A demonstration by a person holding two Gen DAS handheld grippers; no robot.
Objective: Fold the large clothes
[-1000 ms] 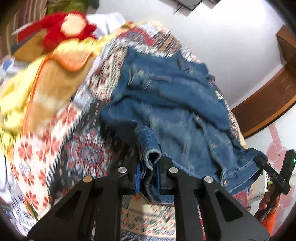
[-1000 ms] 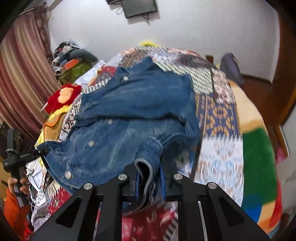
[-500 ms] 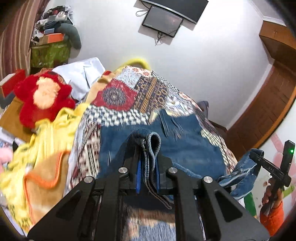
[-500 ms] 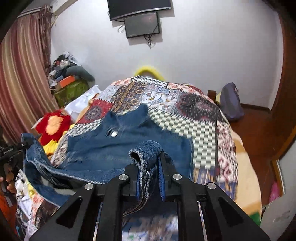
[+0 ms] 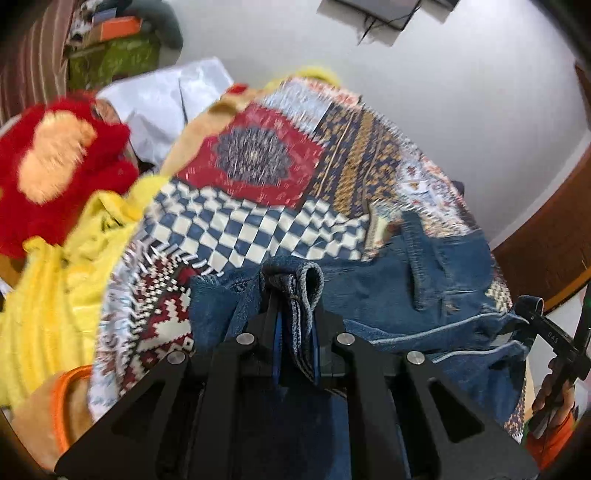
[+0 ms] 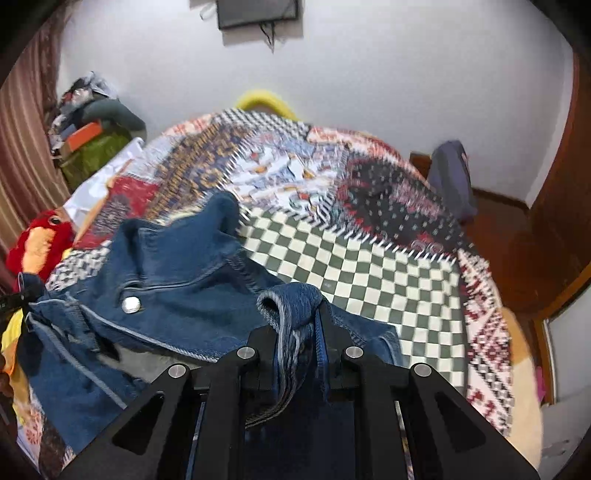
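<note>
My left gripper [image 5: 295, 314] is clamped on a rolled hem of the denim jacket [image 5: 388, 295], the blue fold bunched up between the two black fingers and rising just above their tips. My right gripper [image 6: 299, 325] bites a second fold of the same denim jacket [image 6: 177, 273], frayed threads hanging down between its closed jaws. The garment is strung between the two grips above the patchwork quilt [image 6: 369, 266] that covers the bed, its collar and one metal snap button [image 6: 131, 305] facing the right wrist camera, its body lying over the quilt's checked panels toward the near edge of the bed. Seen from the left wrist, the right gripper [image 5: 535, 325] shows at the frame's right edge, denim pinched at its tip, with the hand [image 5: 554, 398] holding it in an orange sleeve below. Along the bed's left edge sit a red plush toy [image 5: 55, 166], a yellow cloth [image 5: 55, 277] and a white sheet [image 5: 166, 99]. A dark screen [image 6: 258, 13] hangs on the white wall beyond the head of the bed, and a dark bag [image 6: 450, 177] stands by the bed's far right corner. Both views are smeared with blur.
</note>
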